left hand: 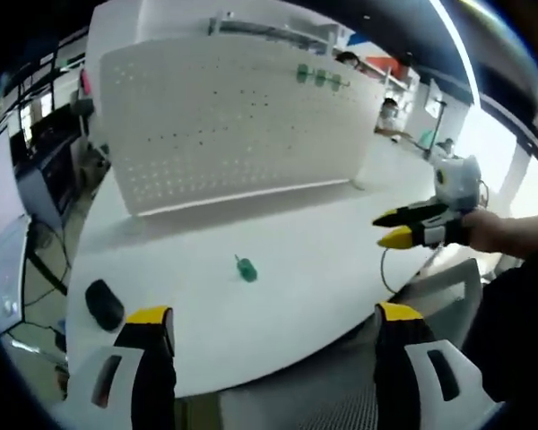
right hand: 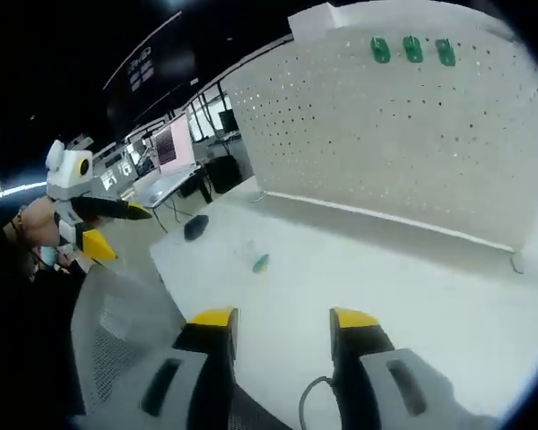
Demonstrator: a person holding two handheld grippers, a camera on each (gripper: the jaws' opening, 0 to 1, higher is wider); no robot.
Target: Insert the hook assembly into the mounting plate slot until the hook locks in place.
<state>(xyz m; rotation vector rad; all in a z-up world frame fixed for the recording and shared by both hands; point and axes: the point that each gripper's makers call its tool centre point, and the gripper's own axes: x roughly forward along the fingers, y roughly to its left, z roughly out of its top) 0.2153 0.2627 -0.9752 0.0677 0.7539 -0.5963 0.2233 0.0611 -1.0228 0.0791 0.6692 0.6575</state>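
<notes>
White table (left hand: 323, 242), office behind | green hook (left hand: 246, 269) lying mid-frame, nowhere near pegboard (left hand: 233, 116) up top | left gripper (left hand: 273, 327) and right gripper (right hand: 280, 324) both gaping, empty | probably best: grab hook squarely first, then line up with a slot

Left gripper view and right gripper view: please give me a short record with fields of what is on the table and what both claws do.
table: white
loose hook: green, lying on the table, apart from both claws
pegboard: white, upright at the table's far side
mounted hooks: three green, high on the pegboard
dark object: near the table edge
left claw: open, empty
right claw: open, empty
</notes>
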